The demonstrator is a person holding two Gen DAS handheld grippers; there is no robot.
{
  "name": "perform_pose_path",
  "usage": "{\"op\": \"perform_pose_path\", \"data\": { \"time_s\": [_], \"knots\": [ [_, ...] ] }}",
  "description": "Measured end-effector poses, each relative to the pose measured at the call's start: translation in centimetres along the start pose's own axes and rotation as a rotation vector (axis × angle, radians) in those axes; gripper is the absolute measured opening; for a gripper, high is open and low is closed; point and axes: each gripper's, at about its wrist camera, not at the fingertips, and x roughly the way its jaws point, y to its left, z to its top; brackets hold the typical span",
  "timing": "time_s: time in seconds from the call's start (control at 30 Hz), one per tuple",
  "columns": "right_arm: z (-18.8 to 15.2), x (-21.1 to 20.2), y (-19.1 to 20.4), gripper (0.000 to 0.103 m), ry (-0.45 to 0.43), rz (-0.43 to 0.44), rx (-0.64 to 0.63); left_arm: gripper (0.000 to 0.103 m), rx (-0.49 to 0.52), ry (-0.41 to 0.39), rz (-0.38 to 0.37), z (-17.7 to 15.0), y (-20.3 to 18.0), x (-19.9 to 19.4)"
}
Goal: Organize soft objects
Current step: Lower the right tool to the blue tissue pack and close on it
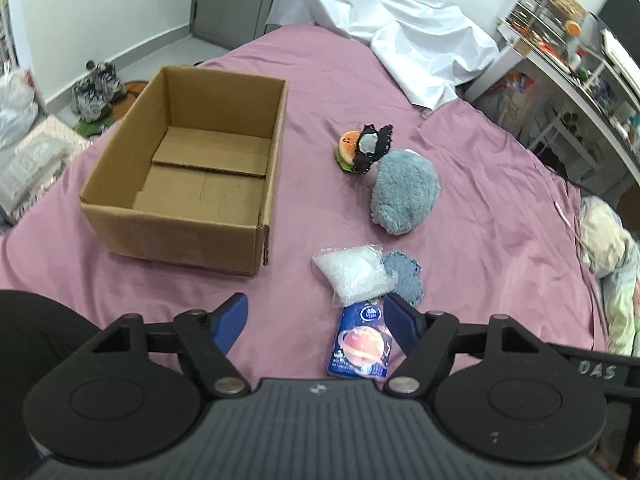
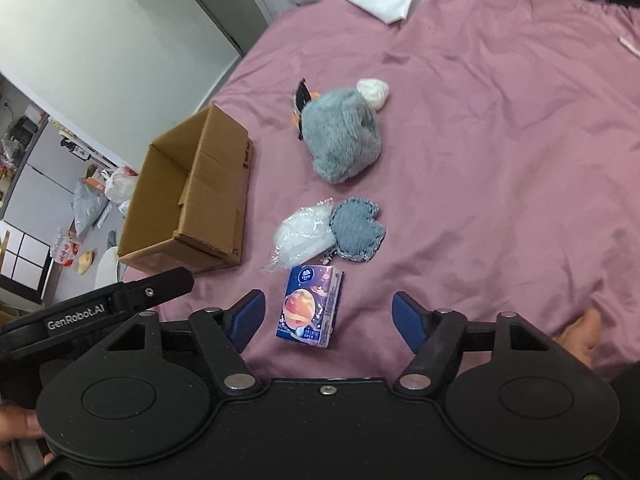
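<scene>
An open, empty cardboard box (image 1: 192,184) (image 2: 192,196) sits on the pink bedsheet (image 1: 480,220). Right of it lie a grey plush toy (image 1: 404,192) (image 2: 344,136), a small burger plush (image 1: 348,150) under a black lace item (image 1: 372,144), a clear plastic bag (image 1: 354,276) (image 2: 304,236), a blue-grey cloth pad (image 1: 406,276) (image 2: 358,230) and a tissue pack (image 1: 362,340) (image 2: 310,306). My left gripper (image 1: 316,320) is open above the sheet, its right finger beside the pack. My right gripper (image 2: 328,316) is open, the pack between its fingers and just ahead.
White sheets (image 1: 400,20) are piled at the bed's far end. A shelf unit (image 1: 580,60) stands at the right. Bundled clothes (image 1: 612,248) lie at the bed's right edge. Shoes (image 1: 96,92) and bags (image 1: 16,108) are on the floor to the left.
</scene>
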Motion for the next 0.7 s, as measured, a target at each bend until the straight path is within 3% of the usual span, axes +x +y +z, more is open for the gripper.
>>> {"op": "perform_pose_path", "data": {
  "time_s": [0.13, 0.7],
  "knots": [
    [0.3, 1.8, -0.2, 0.061, 0.035, -0.019, 0.033, 0.068, -0.067, 0.013, -0.014, 0.2, 0.8, 1.1],
    [0.4, 7.3, -1.7, 0.038, 0.165, 0.035, 0.308, 0.062, -0.265, 0.091, -0.091, 0.5, 1.7, 5.5]
  ]
}}
